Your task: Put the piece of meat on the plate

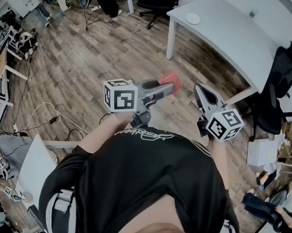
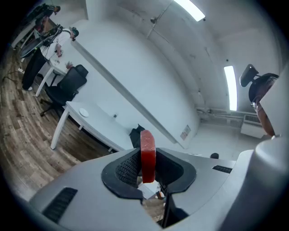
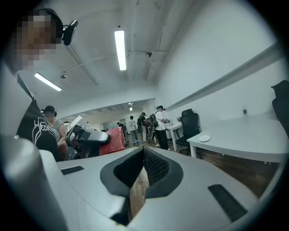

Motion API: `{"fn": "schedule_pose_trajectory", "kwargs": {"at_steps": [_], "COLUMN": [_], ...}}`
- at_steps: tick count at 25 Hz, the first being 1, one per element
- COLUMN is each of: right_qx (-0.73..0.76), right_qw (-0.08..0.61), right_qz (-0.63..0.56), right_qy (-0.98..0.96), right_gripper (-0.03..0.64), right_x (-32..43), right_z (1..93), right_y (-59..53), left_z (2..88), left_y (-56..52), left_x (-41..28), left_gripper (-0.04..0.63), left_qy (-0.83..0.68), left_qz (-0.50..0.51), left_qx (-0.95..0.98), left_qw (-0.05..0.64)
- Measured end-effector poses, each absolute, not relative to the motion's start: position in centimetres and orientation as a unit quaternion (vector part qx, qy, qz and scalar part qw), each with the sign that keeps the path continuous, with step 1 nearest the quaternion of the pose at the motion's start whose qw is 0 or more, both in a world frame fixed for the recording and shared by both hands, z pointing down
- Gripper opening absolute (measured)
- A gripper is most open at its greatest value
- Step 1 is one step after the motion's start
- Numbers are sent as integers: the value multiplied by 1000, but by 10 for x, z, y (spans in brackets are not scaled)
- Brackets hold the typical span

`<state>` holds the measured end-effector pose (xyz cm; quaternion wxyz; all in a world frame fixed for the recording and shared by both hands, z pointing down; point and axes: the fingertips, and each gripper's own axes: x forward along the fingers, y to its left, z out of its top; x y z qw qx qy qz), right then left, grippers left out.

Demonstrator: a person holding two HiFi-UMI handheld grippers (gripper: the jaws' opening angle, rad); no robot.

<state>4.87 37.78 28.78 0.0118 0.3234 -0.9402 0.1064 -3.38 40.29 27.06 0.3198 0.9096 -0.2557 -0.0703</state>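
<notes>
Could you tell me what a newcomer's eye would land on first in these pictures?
The red piece of meat stands out first, pinched upright between the left gripper's jaws over the wooden floor. Next comes the small white plate on the white table ahead.

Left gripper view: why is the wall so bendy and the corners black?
Left gripper view: the wide-angle lens bows the wall's straight ledge and darkens the corners; a ceiling light glares white. Right gripper view: same bending. Head view: the white table curves too.
</notes>
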Motion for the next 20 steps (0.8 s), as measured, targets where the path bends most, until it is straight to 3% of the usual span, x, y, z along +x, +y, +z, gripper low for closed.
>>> {"fn": "schedule_pose_trajectory", "kwargs": {"at_steps": [20], "right_qx": [330], "right_qw": [22], "right_qz": [146], "right_qy": [-932], "right_gripper": [8], "right_x": [53], "right_z": [297], "right_y": [379], "left_z": [267], "left_y": [408], "left_x": [-34], "left_gripper": [94], "left_qy": [-255], "left_qz": [-75], "left_qx": [909], "left_qw": [322]}}
